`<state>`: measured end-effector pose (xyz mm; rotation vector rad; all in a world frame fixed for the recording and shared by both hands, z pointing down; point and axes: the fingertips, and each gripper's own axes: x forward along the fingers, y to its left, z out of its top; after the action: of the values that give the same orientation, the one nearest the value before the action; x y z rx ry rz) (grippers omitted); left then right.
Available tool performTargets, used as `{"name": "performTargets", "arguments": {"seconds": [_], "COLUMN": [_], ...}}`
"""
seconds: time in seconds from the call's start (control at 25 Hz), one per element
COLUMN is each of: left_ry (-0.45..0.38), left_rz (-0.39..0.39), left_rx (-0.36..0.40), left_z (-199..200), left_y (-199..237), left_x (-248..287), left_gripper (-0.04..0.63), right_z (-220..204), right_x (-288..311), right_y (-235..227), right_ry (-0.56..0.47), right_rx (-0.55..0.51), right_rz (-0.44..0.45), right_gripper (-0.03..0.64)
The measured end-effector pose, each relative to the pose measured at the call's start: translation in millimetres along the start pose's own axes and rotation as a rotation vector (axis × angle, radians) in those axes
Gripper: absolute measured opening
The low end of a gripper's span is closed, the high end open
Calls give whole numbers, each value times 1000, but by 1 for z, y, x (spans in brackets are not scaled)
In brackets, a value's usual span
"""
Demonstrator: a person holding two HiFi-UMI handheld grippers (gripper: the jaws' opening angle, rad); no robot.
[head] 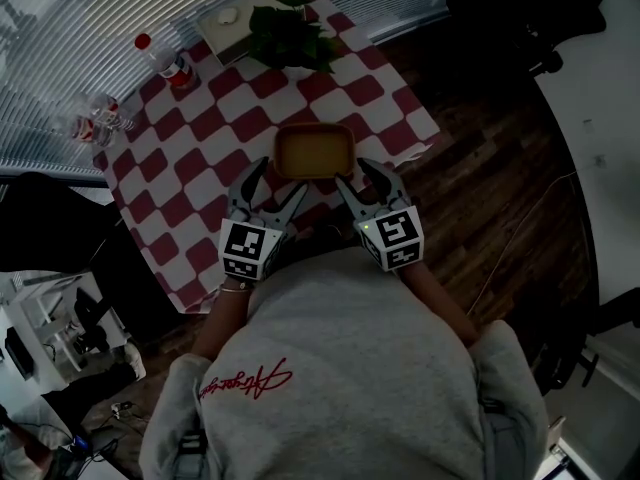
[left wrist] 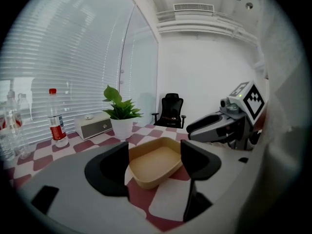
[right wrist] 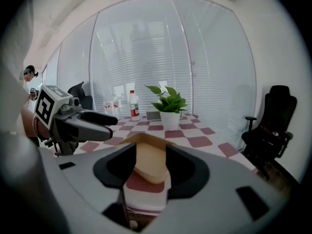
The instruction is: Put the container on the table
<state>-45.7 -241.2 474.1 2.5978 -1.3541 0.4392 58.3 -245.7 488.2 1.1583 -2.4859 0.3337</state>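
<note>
Pair of hand-held grippers, left gripper (head: 277,183) and right gripper (head: 362,180), side by side, tilted slightly downward toward the tan container (head: 313,151) resting near the checkered counter's (head: 200,138) front edge; both jaws released, spread, framing its near corners.

The table (head: 415,126) is covered by a red-and-white checked cloth (head: 200,168). A tan container (head: 313,153) lies flat on it, just off centre toward 5 o'clock. A potted plant (head: 290,33) stands at 12 o'clock, a pale box (head: 225,33) at 11 and a red-capped bottle (head: 165,63) at 10. At 9 are what may be clear bottles (head: 95,123).
</note>
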Motion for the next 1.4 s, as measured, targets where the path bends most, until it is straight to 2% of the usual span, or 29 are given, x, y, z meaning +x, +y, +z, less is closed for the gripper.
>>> {"name": "performTargets", "arguments": {"seconds": [0.08, 0.16, 0.2, 0.28, 0.4, 0.6, 0.8, 1.4], "left_ry": [-28, -61, -67, -64, -73, -96, -110, -145], "left_rz": [7, 27, 33, 36, 33, 30, 25, 25], "left_rx": [8, 7, 5, 9, 20, 33, 25, 22], "left_z": [6, 13, 15, 17, 20, 28, 34, 59], "left_y": [1, 3, 4, 5, 3, 2, 3, 6], "left_x": [-3, -7, -8, -8, -9, -10, -13, -16], "left_gripper": [314, 174, 161, 161, 124, 83, 54, 41], "right_z": [6, 12, 15, 20, 25, 30, 37, 64], "right_x": [-2, -5, -6, -8, -11, -14, -15, -19], "right_y": [-1, -2, -3, -4, -5, -5, -2, 0], "right_ry": [-22, -40, -47, -60, -77, -94, -113, -161], "right_rx": [7, 17, 20, 24, 25, 27, 23, 14], "right_rz": [-10, -18, -22, -32, -40, -47, -42, -28], "right_gripper": [165, 144, 132, 101, 64, 40, 26, 12]}}
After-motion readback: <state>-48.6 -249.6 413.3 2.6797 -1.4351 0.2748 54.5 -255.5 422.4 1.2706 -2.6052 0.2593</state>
